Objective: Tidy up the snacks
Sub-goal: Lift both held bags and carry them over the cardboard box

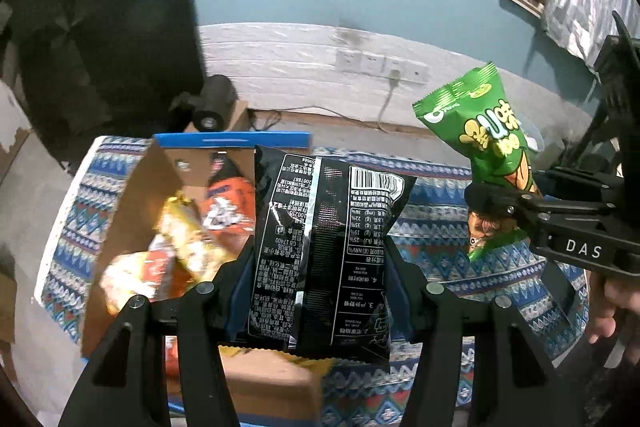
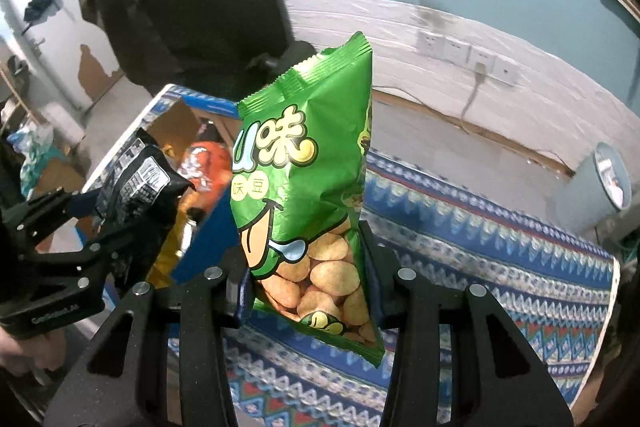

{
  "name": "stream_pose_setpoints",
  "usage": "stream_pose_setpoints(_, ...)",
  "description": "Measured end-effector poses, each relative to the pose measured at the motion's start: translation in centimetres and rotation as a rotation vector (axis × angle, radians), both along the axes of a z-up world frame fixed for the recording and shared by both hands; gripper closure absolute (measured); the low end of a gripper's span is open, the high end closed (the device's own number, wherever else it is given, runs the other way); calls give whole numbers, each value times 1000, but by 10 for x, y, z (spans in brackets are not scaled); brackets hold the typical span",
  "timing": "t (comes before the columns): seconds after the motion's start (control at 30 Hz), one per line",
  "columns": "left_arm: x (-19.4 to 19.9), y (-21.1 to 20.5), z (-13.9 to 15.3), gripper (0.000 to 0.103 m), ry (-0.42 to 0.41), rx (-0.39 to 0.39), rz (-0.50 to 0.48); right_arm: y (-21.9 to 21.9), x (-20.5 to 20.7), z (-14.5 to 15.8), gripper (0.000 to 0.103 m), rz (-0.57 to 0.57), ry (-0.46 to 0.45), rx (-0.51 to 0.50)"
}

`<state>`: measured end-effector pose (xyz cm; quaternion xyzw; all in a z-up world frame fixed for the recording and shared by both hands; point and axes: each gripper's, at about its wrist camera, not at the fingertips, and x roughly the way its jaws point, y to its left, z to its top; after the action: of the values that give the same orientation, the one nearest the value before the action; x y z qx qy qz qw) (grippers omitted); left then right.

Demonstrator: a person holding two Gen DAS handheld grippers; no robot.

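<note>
1. The left gripper clamps a glossy black bag, upright above the near edge of the box at left.
2. The right gripper pinches a green bag, raised over the cloth.

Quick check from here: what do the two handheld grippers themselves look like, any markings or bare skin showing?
Both are matte black, angular linkage frames with silver round pivot pins. The right gripper carries white "DAS" lettering on its body; the left gripper has faint, illegible lettering. Finger pads look blue. Bare fingers show behind each handle; no sleeves or cables visible.
</note>
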<state>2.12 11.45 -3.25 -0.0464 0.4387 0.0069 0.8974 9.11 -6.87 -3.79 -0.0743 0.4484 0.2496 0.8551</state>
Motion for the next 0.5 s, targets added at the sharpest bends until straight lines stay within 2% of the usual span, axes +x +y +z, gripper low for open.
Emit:
stream_pose_setpoints(0.23, -12, 49, 0, 45, -4, -2, 102, 52, -1, -2, 60, 73, -5, -20)
stream_pose_setpoints(0.5, -23, 87, -3, 45, -2, -7, 189, 103, 9, -12, 60, 146, 6, -43)
